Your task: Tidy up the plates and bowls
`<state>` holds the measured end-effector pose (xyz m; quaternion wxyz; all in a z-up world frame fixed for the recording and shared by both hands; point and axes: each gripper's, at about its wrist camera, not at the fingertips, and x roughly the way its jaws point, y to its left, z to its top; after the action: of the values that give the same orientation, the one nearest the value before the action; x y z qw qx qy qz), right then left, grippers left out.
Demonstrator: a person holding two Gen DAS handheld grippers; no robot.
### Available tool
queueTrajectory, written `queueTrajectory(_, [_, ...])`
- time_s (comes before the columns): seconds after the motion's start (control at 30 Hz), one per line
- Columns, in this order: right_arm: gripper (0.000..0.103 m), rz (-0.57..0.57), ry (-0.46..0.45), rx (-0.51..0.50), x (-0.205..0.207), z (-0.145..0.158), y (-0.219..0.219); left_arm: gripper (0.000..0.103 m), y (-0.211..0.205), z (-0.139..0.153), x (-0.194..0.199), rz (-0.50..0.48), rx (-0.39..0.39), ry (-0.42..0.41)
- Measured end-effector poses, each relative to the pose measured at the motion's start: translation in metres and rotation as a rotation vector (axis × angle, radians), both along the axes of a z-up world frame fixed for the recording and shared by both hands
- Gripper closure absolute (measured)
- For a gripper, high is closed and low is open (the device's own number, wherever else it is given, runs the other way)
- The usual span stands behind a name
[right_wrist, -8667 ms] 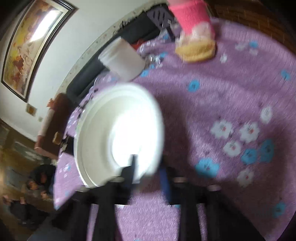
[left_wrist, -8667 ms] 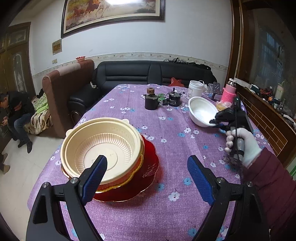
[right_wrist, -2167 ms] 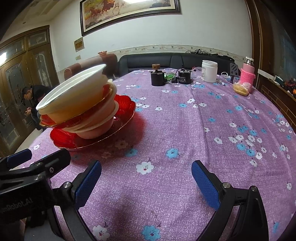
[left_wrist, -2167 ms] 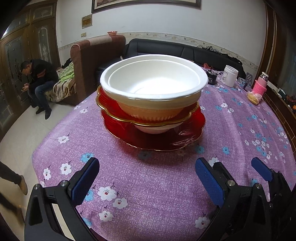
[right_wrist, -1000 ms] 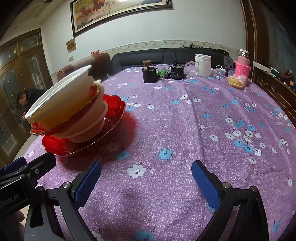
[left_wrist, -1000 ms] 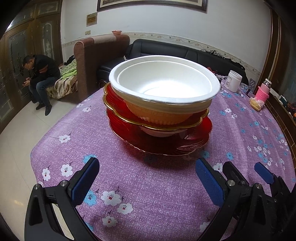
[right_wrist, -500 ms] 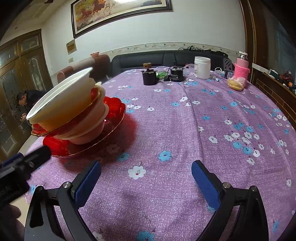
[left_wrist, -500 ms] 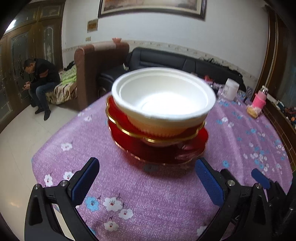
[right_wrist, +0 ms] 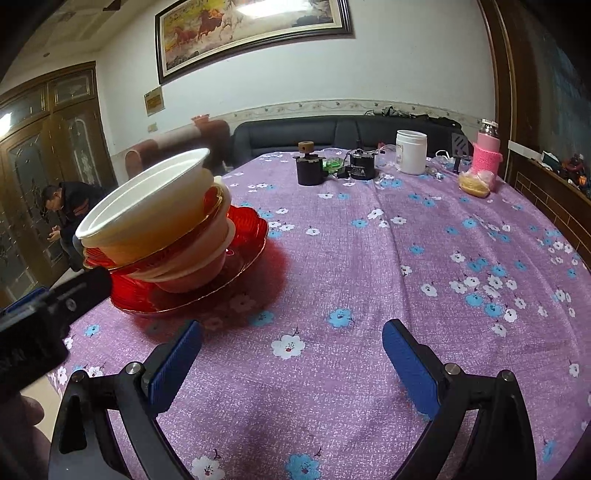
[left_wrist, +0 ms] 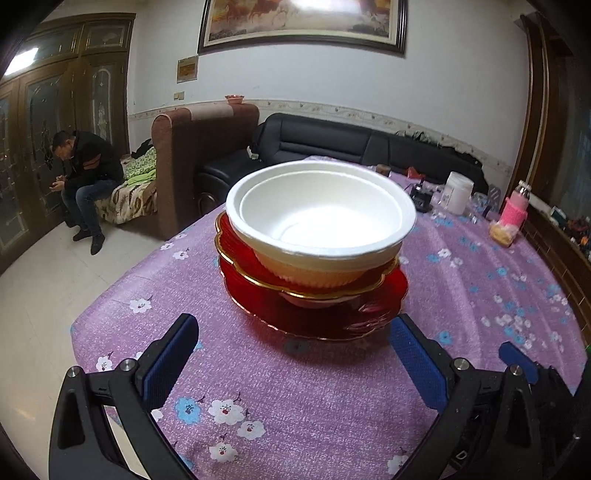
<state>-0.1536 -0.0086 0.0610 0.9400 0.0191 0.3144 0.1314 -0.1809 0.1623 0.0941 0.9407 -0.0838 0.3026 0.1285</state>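
Right wrist shows white jar (right_wrist: 410, 151).

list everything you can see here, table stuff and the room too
white bowl: 1, white, top of the stack
tan bowl: 1, tan, under the white bowl
red plates: 2, red with gold rims, in the stack; a pale bowl sits between them
tablecloth: 1, purple with flowers, over the table
white jar: 1, white, far end of table
pink bottle: 1, pink sleeve, far right
black devices: 2, black, far centre
sofa: 1, black, behind the table
armchair: 1, brown, left of the sofa
painting: 1, horses, on the wall
seated person: 1, dark clothes, far left
left gripper: open, blue pads, empty
right gripper: open, blue pads, empty
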Motion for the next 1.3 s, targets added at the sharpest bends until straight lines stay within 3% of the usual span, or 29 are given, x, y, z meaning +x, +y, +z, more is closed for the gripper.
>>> queueTrajectory(0.27, [0.003, 0.002, 0.054, 0.017, 0.009, -0.008, -0.003, 0.0, 0.003, -0.009, 0.006, 0.019, 0.003, 0.046])
queueTrajectory(1.3, [0.003, 0.041, 0.057, -0.077, 0.01, -0.009, 0.025, 0.0, 0.025, -0.028, 0.009, 0.03, -0.042, 0.099])
